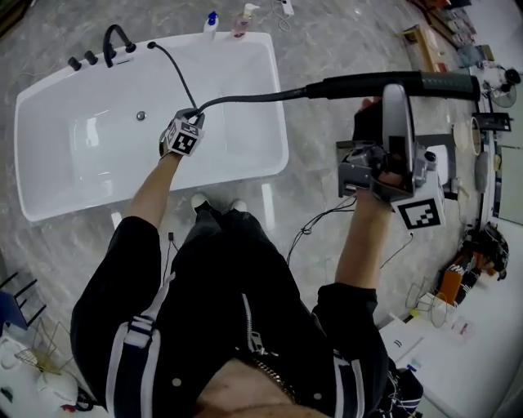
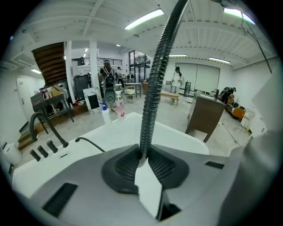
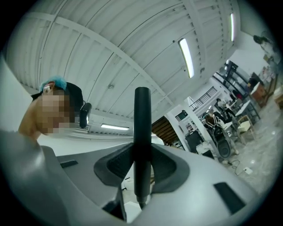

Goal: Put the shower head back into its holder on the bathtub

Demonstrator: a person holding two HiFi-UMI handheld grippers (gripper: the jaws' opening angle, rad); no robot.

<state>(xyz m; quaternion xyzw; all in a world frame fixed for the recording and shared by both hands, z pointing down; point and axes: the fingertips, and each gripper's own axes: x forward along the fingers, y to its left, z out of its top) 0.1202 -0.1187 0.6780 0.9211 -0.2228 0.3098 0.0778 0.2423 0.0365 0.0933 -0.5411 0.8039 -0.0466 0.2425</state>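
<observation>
Above the marble floor [image 1: 343, 49] and white bathtub [image 1: 49, 192], left claw [image 2: 143, 162] pinches the hose [image 2: 154, 84]; right claw [image 3: 142, 170] grips the shower head [image 3: 142, 114].

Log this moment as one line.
left gripper: shut on hose, over bathtub | right gripper: shut on shower head, outside bathtub | shower head: not yet seated

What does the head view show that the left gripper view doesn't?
Only the head view: the right tongs clamped on the black shower head, the tub's drain, and the person's jacket. Only the left gripper view: the ribbed pads pinching the hose, a staircase and people standing far back in the hall. Both: the left tongs, the hose, the white bathtub, its black faucet and two bottles behind it.
</observation>
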